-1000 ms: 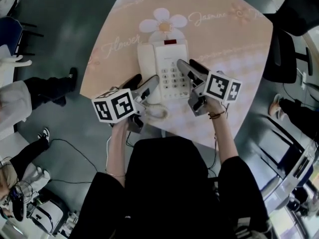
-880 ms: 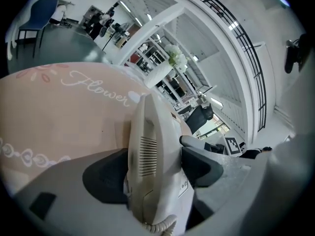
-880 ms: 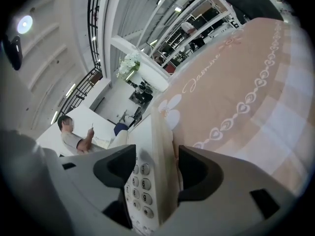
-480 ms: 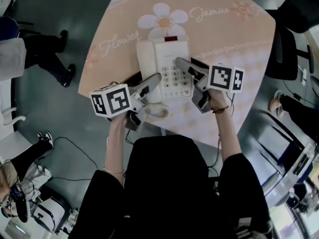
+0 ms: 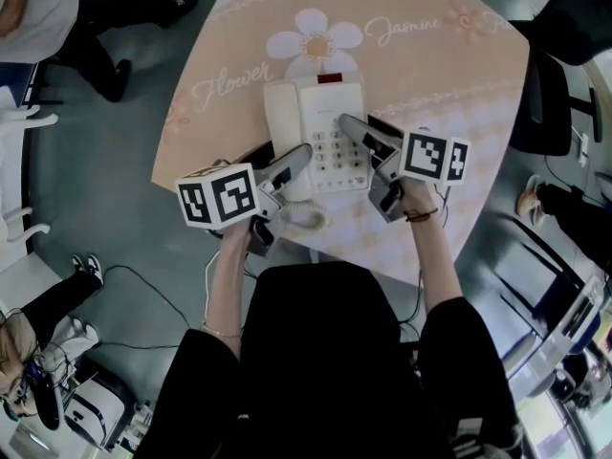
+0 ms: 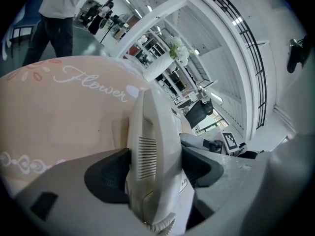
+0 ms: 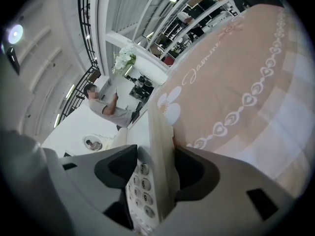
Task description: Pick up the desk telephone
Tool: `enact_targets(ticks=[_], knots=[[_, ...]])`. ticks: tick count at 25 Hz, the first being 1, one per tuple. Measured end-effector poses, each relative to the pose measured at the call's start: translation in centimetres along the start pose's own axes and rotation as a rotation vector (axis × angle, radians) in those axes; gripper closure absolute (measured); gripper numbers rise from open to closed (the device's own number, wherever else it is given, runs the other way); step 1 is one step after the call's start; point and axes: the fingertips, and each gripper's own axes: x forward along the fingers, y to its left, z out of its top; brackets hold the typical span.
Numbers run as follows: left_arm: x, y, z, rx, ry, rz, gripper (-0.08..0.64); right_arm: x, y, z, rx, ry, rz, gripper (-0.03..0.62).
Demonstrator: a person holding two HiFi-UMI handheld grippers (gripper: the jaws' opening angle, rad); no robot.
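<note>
While the left gripper (image 5: 284, 153) is clamped across the white handset (image 6: 150, 146), both dark pads pressing its sides, the handset lies in its cradle along the left side of the desk telephone (image 5: 330, 127). Telephone sits near the middle of the pink flower-printed table (image 5: 459, 84), keypad facing up, coiled cord (image 5: 304, 218) trailing off its near edge. Right gripper (image 5: 359, 122) straddles the telephone's right edge, one jaw over the keypad, the other outside the casing; its jaws are closing, pads just beside the casing, firm contact not evident.
</note>
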Motion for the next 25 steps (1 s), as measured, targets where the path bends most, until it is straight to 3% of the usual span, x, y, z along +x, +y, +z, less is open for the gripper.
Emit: enact_targets(ticks=[9,25], knots=[[-0.6,-0.7,0.5,0.021,0.005,0.015,0.237,-0.6,0.6,0.0,0.028,-0.028,0.003,0.364],[-4.0,-3.9,0.7,0.062,-0.024,0.003,0.241,-3.9,4.8,0.5,-0.078,-0.07,-0.018,0.364]])
